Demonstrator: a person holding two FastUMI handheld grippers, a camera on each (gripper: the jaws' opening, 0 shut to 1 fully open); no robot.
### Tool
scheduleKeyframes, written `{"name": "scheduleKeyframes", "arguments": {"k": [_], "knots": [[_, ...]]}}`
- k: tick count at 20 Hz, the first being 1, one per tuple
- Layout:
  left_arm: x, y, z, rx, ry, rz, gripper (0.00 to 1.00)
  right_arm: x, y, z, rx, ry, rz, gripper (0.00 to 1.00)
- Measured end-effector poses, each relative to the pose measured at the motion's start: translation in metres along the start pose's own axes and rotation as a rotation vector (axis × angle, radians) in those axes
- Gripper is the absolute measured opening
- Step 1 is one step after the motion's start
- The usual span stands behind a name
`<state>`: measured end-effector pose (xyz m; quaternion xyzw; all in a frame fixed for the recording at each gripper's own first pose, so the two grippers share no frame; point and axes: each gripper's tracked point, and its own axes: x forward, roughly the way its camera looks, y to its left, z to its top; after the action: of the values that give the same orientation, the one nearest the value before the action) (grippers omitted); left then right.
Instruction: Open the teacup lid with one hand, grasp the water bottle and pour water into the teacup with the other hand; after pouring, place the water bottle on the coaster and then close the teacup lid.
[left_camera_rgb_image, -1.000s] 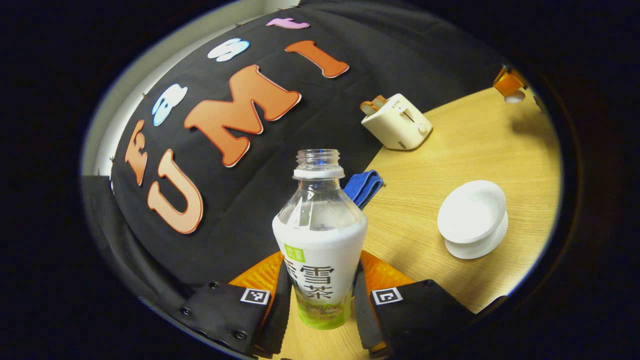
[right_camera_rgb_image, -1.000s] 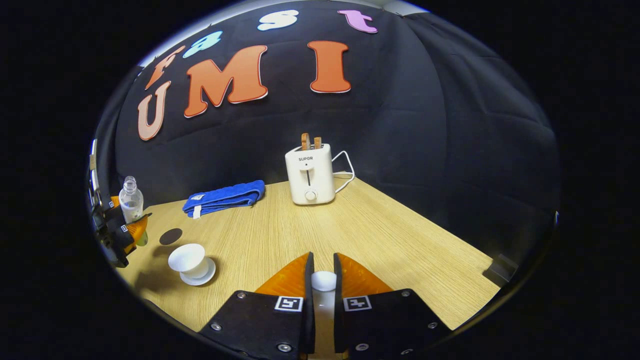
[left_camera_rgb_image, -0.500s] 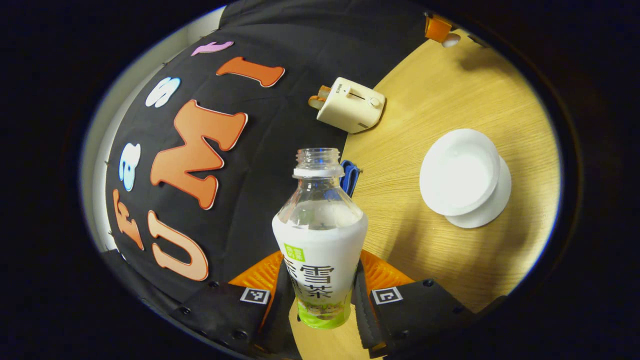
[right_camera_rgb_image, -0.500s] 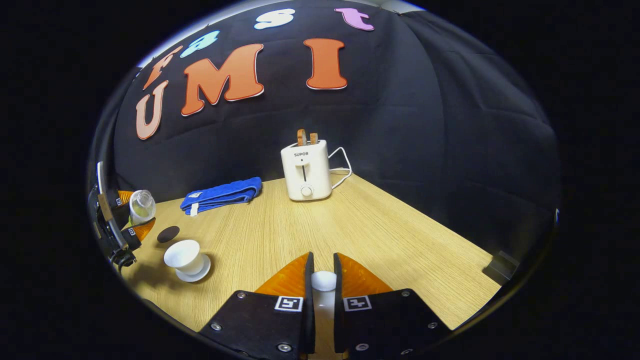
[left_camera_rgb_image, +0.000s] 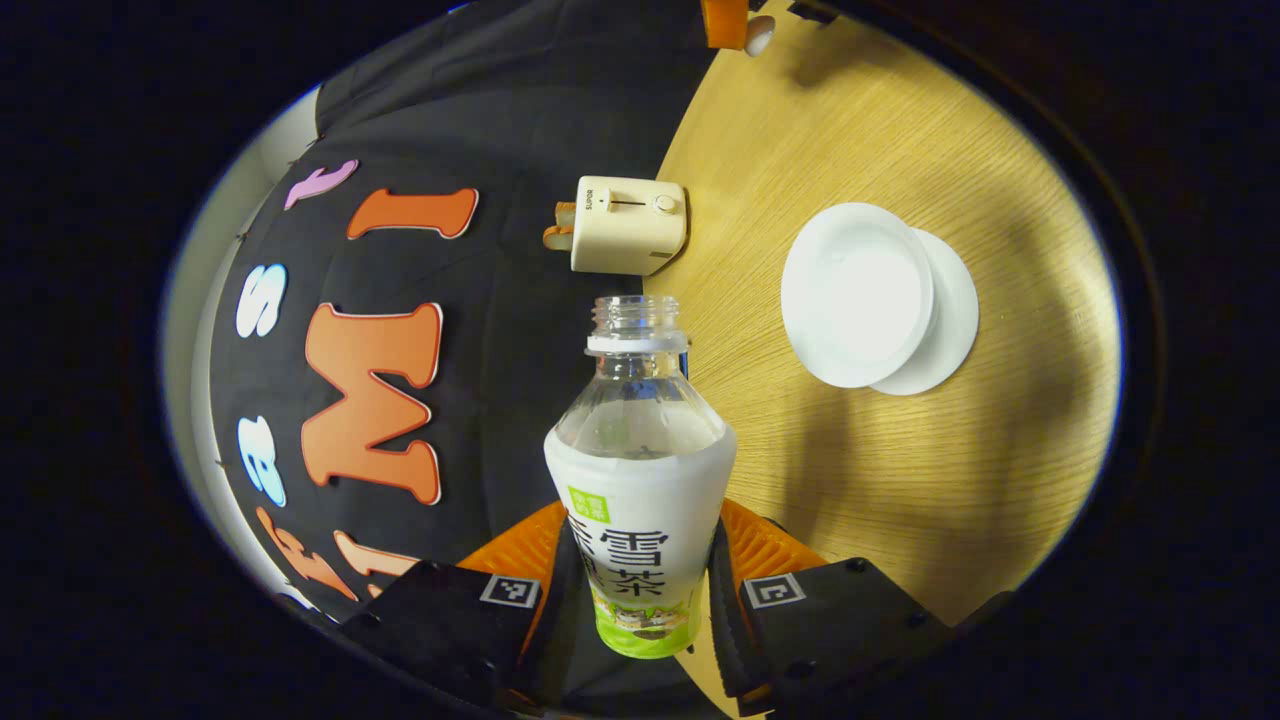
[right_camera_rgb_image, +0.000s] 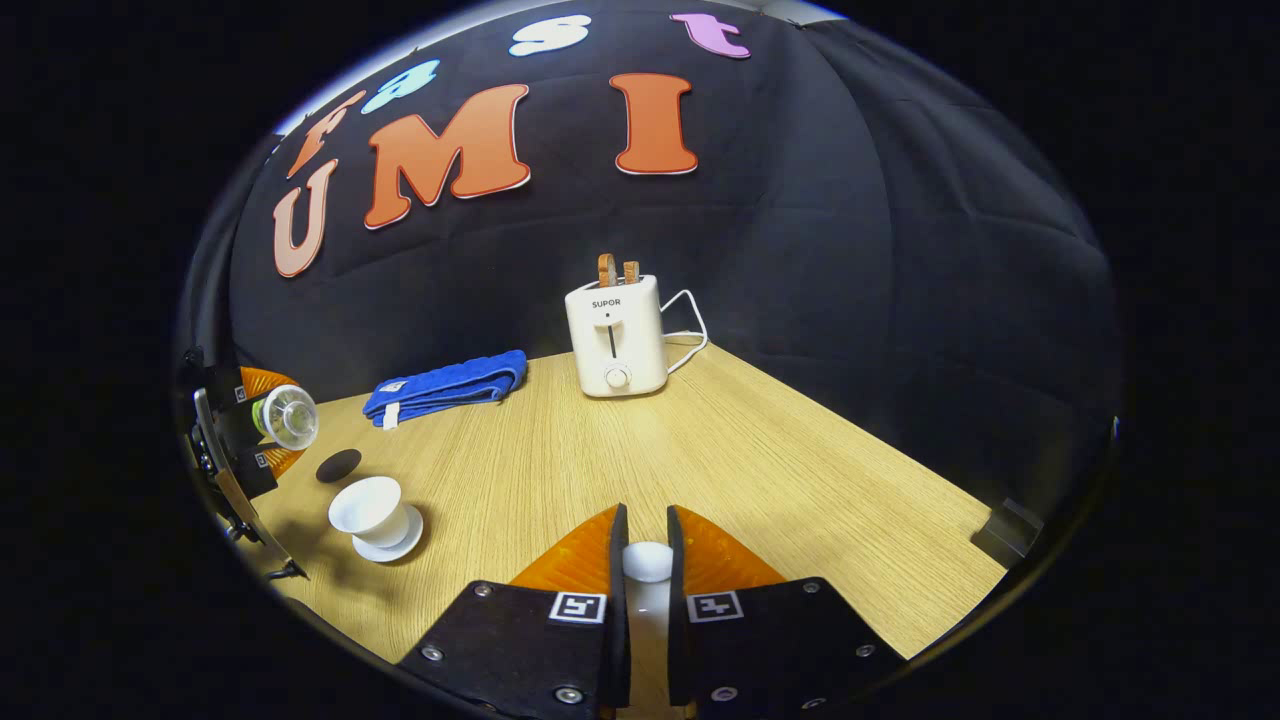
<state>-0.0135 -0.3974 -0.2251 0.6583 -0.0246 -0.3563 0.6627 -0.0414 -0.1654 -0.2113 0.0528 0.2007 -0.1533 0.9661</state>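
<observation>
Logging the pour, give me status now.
Left gripper clamps tilted water bottle. Right gripper holds teacup lid. Teacup open on saucer, nothing in the way.

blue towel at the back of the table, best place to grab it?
Grip the blue towel across its near long edge, coming from above with the fingers straddling the folded layers. It lies flat, long and narrow on the table, so a side approach offers little to pinch.

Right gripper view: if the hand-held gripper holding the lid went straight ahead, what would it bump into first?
Probably the toaster. The right hand-held gripper, shut on the white lid, points across bare table roughly at it, though depth is hard to judge.
</observation>
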Motion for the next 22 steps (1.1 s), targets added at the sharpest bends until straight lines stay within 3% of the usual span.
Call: {"name": "scheduleKeyframes", "arguments": {"k": [22], "knots": [[0.012, 0.008, 0.001, 0.433, 0.028, -0.094, 0.61, -0.003, -0.003, 0.001, 0.001, 0.005, 0.005, 0.15]]}}
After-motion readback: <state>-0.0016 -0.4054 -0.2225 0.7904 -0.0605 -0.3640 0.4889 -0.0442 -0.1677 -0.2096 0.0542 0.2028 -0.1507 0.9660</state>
